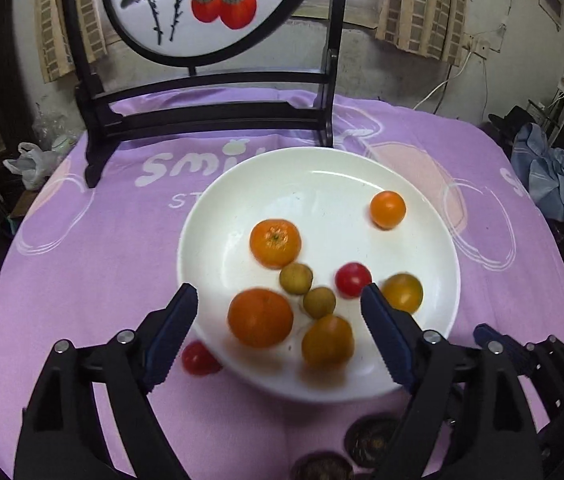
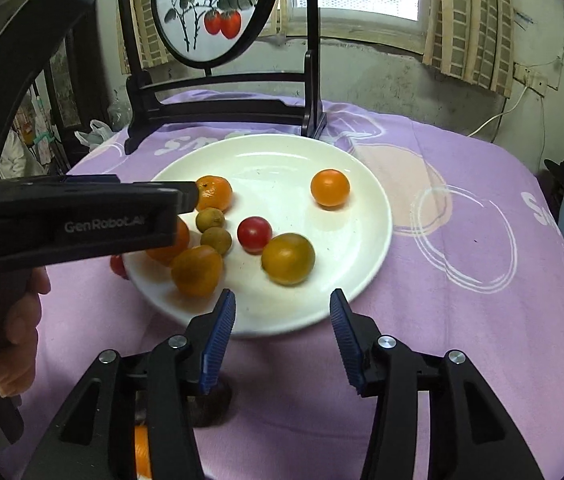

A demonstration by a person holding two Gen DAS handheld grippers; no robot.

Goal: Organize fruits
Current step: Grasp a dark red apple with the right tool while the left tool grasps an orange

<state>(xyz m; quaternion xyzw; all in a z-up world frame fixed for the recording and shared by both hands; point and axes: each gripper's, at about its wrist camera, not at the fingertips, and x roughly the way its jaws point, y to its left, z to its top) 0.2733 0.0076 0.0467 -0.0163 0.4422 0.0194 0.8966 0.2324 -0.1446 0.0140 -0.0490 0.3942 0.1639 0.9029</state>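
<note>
Nearest, two dark round fruits (image 1: 368,438) lie on the purple cloth (image 1: 102,260). The left gripper (image 1: 278,312) hangs spread wide and empty over the white plate's (image 1: 322,176) near edge; the right gripper (image 2: 282,318) is parted, holding nothing. Oranges (image 1: 260,317), small tomatoes (image 1: 353,279) and two brownish fruits (image 1: 296,278) sit on the plate, one red tomato (image 1: 199,358) just outside it. Behind stands a painted screen (image 1: 202,4)

A table draped in purple cloth (image 2: 462,320) carries a white plate (image 2: 346,256) at centre, a dark wooden screen stand (image 2: 222,108) behind, a red tomato (image 1: 199,359) near-left of the plate.
</note>
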